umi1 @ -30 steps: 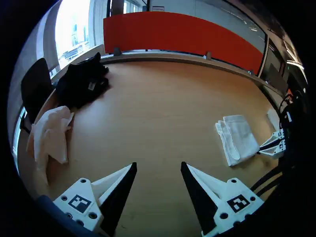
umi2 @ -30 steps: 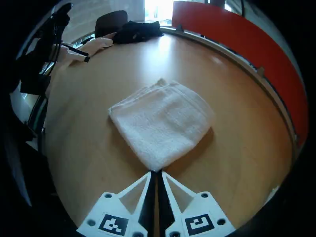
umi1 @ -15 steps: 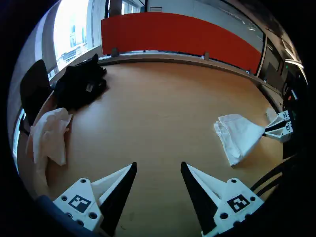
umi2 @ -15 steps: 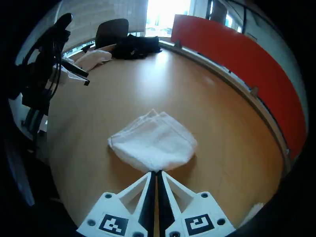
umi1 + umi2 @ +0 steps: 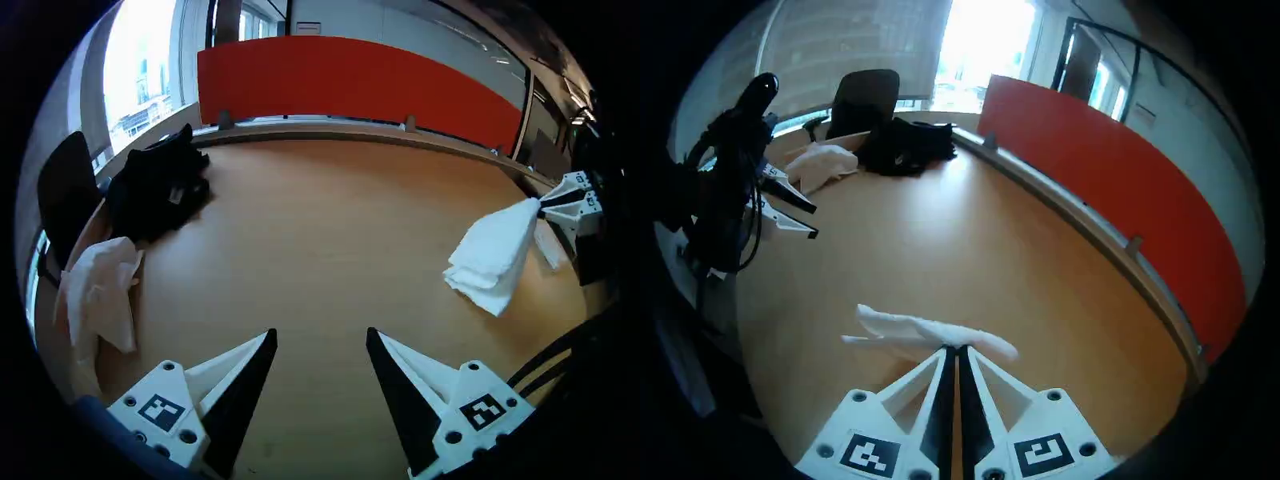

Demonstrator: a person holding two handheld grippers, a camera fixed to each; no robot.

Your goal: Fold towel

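Right gripper view, right tongs [image 5: 958, 350] pinching limp white towel [image 5: 916, 329]

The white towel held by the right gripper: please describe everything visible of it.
The white towel looks like soft terry cloth, folded into several layers whose edges show at its lower end. The right gripper is shut on one corner, and the towel hangs slanting down from there over the wooden table. In the right gripper view it appears edge-on, a thin strip. Whether its lowest corner touches the table cannot be told.
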